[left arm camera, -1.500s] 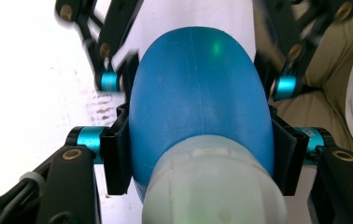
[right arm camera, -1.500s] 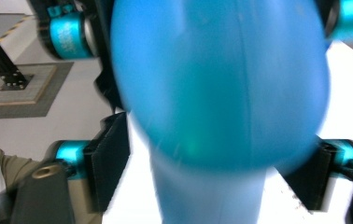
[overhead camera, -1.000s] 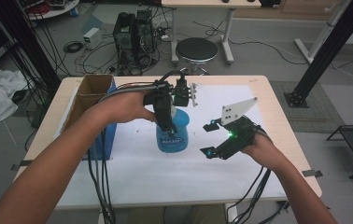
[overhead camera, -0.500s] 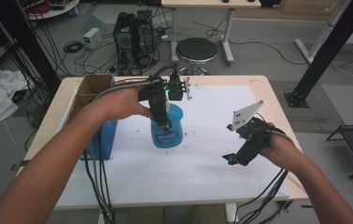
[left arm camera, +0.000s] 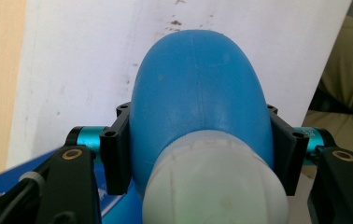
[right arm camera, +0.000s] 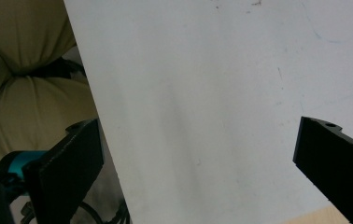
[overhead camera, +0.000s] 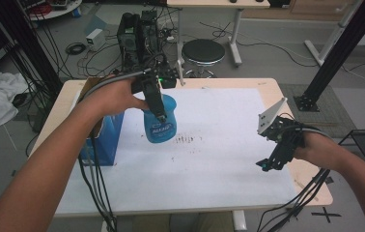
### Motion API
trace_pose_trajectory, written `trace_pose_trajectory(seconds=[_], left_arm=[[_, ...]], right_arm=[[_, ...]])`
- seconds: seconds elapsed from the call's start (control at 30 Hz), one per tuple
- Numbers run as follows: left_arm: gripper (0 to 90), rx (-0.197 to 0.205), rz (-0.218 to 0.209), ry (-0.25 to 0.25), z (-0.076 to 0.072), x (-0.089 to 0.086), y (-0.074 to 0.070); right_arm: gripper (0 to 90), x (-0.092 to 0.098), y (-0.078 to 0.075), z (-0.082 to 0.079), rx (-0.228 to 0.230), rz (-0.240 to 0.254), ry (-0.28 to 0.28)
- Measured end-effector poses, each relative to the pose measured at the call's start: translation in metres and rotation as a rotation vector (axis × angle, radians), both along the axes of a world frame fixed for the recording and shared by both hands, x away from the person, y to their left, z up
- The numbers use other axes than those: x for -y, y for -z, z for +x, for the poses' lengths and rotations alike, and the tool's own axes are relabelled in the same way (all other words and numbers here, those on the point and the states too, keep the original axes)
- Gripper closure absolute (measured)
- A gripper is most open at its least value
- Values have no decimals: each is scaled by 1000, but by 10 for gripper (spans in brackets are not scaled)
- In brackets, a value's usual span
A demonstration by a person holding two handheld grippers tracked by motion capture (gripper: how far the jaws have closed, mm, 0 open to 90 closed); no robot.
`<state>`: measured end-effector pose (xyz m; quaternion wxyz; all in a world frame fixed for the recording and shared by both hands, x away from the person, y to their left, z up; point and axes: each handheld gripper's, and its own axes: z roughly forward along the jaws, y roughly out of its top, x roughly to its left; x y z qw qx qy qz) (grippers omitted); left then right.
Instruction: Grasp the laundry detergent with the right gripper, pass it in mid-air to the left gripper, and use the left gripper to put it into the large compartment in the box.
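Now the left gripper (overhead camera: 159, 108) has carried the blue bottle (overhead camera: 160, 121) up off the white sheet (overhead camera: 219, 159), tilted, toward ten o'clock beside the blue box (overhead camera: 104, 140); its jaws clamp the bottle's sides. Meanwhile the right gripper (overhead camera: 273, 162) has drawn back to four o'clock, jaws spread wide and empty. Dark specks (overhead camera: 186, 139) dot the sheet, so I'd guess pouring or shaking has begun.

surface: wooden table (overhead camera: 287, 101) | cover: white sheet (overhead camera: 219, 159) (dark specks mid-sheet) | left edge: blue box (overhead camera: 104, 145)
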<state>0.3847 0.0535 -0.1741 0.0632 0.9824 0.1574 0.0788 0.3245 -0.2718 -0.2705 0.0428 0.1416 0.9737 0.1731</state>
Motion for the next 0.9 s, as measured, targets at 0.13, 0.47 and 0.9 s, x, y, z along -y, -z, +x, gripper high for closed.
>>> trace_pose_trajectory(seconds=[0.13, 0.47, 0.9], left_arm=[[373, 6, -1, -59, 4, -9, -10], [374, 30, -29, -174, 3, -30, -45], [375, 44, -85, -267, -4, -79, -82]], right_arm=[[10, 6, -3, 1, 6, 4, 1], [10, 10, -6, 3, 45, 28, -10], [10, 14, -16, 5, 58, 29, -26]])
